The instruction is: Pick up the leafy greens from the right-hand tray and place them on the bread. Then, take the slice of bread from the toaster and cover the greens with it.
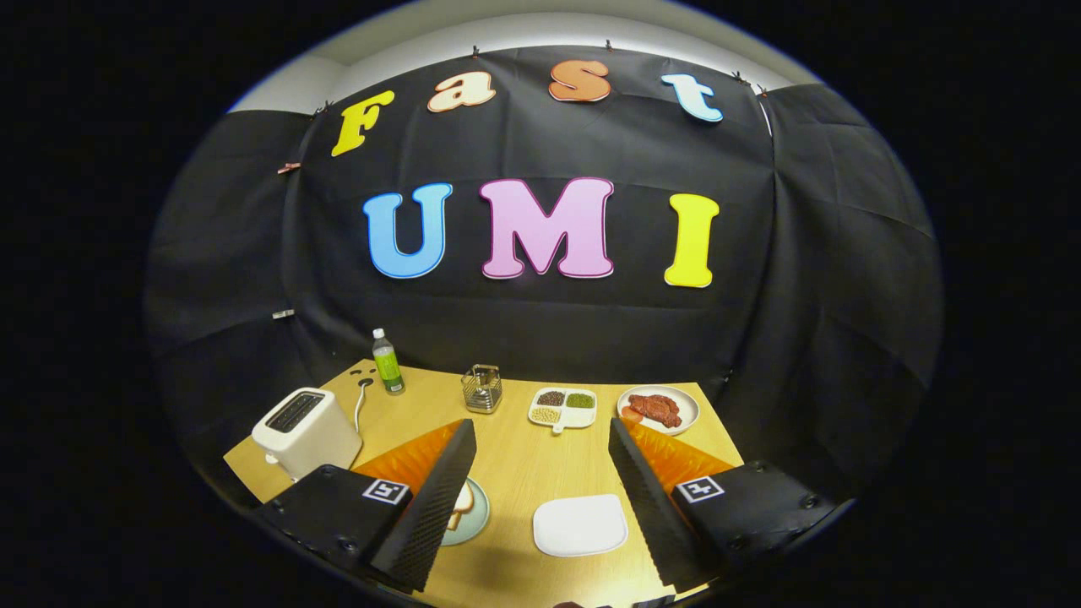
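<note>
You are working in a staged recording booth, not a real kitchen: black cloth (794,279) is hanging as the wall behind a small wooden table (515,447). Kitchen props are sitting on it, among them a toaster (306,431), a bottle (388,362), a divided dish (562,408) and a plate (659,409) of mock food.

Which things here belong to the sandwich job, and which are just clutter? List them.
Job: toaster; bread on its plate; white tray; gripper, jaws open, holding nothing.
Clutter: bottle; wire rack; bean dish; meat plate.
</note>
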A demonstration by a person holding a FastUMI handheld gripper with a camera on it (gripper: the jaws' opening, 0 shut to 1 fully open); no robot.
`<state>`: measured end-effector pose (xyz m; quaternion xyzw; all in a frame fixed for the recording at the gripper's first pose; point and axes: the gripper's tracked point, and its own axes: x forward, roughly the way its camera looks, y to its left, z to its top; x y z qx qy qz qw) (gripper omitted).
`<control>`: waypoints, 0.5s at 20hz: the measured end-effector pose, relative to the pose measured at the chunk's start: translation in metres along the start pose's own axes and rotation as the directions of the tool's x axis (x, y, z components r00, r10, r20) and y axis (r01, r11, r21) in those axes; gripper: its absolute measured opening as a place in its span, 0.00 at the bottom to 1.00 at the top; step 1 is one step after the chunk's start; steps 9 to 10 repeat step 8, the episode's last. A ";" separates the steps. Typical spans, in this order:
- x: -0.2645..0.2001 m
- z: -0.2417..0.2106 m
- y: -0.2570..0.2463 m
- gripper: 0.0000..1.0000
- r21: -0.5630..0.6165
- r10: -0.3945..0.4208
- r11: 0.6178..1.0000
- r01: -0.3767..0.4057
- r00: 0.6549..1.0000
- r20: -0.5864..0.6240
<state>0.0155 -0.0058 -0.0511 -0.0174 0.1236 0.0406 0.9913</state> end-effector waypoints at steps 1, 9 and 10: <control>-0.001 -0.006 0.002 0.99 -0.005 0.015 1.000 -0.015 1.000 -0.012; 0.002 -0.016 0.008 0.98 -0.001 0.073 0.997 -0.073 0.997 -0.030; 0.002 -0.016 0.008 0.98 -0.001 0.073 0.997 -0.073 0.997 -0.030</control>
